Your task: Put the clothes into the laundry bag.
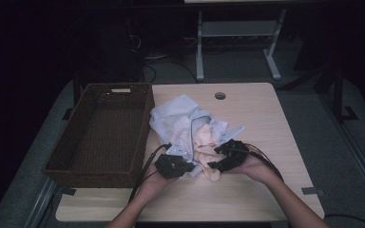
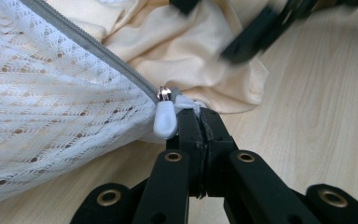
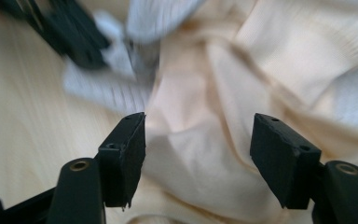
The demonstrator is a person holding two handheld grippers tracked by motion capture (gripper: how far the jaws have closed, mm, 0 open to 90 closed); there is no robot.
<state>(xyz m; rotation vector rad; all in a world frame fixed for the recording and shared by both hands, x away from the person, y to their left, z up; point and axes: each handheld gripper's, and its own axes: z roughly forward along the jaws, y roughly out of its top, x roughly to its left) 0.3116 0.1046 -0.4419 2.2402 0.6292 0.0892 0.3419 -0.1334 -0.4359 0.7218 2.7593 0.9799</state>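
Left of the pale wooden desk (image 1: 266, 114), a brown wicker basket (image 1: 104, 128) is seen. The white mesh zip bag (image 2: 51, 93) is pinned at its corner by the shut left tongs (image 2: 199, 122) (probably as an anchor), while the cream cloth garment (image 3: 205, 140) lies between the open right tongs (image 3: 198, 140), ungripped.

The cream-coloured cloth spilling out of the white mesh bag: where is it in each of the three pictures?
High view: cream cloth lies at table centre, between both grippers.
Left gripper view: it lies top centre, behind the shut jaws.
Right gripper view: it spreads across centre and right, behind the open jaws.
Shared landmark: the white mesh bag, with its grey zip.
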